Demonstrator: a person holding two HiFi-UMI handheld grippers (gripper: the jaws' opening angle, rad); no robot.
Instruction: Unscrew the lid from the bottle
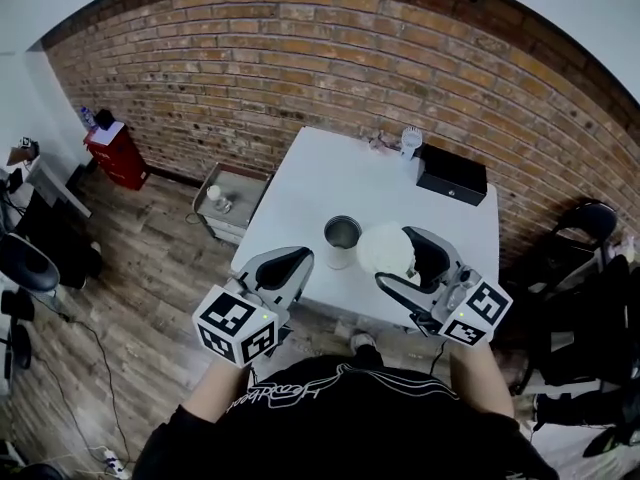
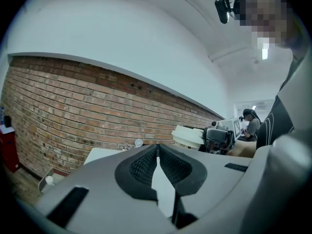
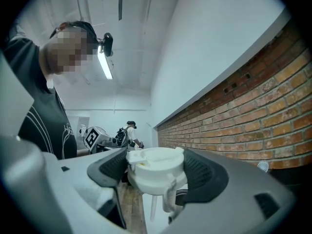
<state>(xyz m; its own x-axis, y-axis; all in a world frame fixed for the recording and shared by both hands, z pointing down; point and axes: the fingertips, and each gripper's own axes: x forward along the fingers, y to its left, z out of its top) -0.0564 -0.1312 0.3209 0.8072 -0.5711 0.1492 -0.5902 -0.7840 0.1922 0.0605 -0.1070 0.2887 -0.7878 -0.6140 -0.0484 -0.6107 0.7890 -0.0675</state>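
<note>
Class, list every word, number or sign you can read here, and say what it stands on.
Shirt: white script print, too blurred to read.
Left cube, right cube: square marker patterns only, no letters.
Lid: plain, no print.
No text can be read anywhere.

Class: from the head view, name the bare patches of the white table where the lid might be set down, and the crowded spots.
Bare: the table between the bottle and the black box, and its far left strip. Crowded: the near edge, where the bottle, the right gripper clamping the lid and the left gripper gather.
</note>
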